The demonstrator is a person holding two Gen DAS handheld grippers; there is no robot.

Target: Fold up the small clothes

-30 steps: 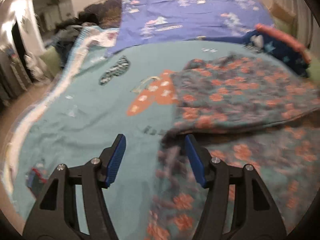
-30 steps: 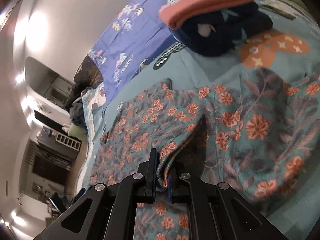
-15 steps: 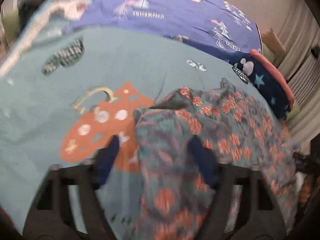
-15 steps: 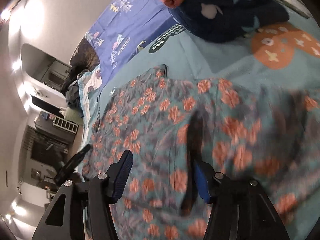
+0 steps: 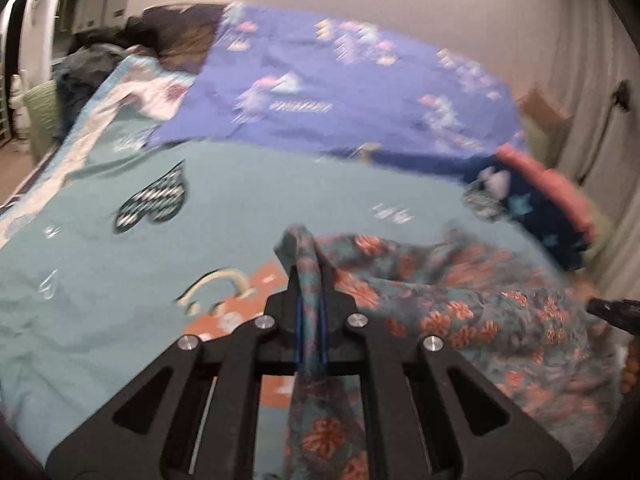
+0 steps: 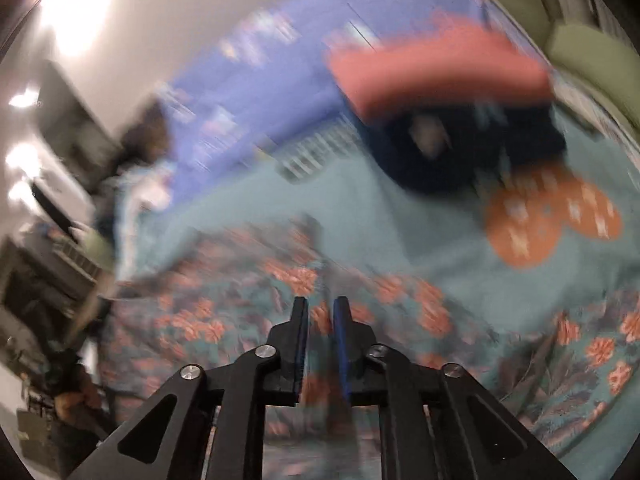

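1. Left gripper (image 5: 310, 316): jaws closing, nearly together, and pinching a bunched edge of the floral garment (image 5: 460, 304). The fabric rises as a ridge between the pads and hangs below them.
2. Right gripper (image 6: 320, 340): jaws closing, with a narrow gap left. Floral fabric lies in and under the gap. The view is blurred, so I cannot tell whether the pads press on it yet.
3. The garment lies spread on the teal bedspread (image 5: 248, 196), partly over its orange mushroom print (image 5: 224, 320); most of it lies to the right of the left gripper.
4. Judged step: securing two grip points before lifting an edge over for a fold. To do it well, confirm that the right pads bite cloth before any lift. Raise both grips together, keeping the edge taut between them. Lay the edge flat rather than dragging it, since the pinched cloth is bunched and would crease.
5. Beyond the garment, on the bedspread: a stack of folded clothes (image 6: 460, 120), a navy piece under a coral one.
6. Farthest: a blue patterned sheet (image 5: 340, 92) across the head of the bed.
7. Count: two grippers, one floral garment in hand, one stack with two folded pieces visible, one bedspread, one blue sheet.
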